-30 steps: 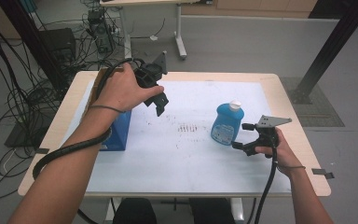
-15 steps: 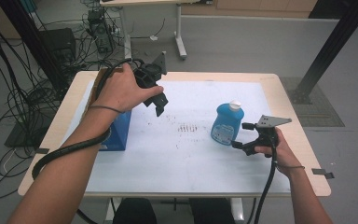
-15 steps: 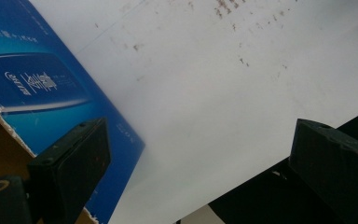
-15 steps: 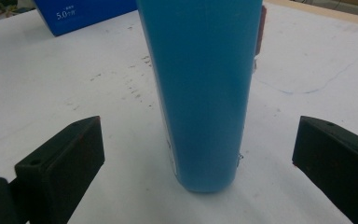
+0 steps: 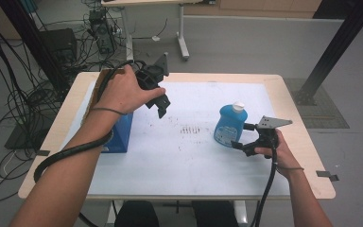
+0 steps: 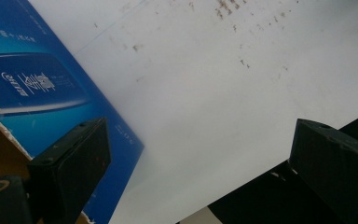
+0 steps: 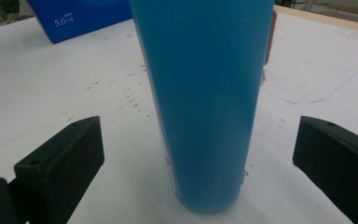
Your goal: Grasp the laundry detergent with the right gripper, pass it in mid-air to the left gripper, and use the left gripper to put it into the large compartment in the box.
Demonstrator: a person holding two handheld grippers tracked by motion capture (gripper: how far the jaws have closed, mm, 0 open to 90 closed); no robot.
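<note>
1. I see a light wooden tabletop (image 5: 297, 124) covered by a white, speckled sheet (image 5: 189, 156).
2. On my sheet stand a blue bottle (image 5: 229, 125) and a blue box (image 5: 119, 132), well apart.

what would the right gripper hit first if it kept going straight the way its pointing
Most likely the blue bottle. In the right gripper view it stands upright between the open jaws of the right gripper, dead ahead, and neither jaw looks to be touching it yet.
</note>
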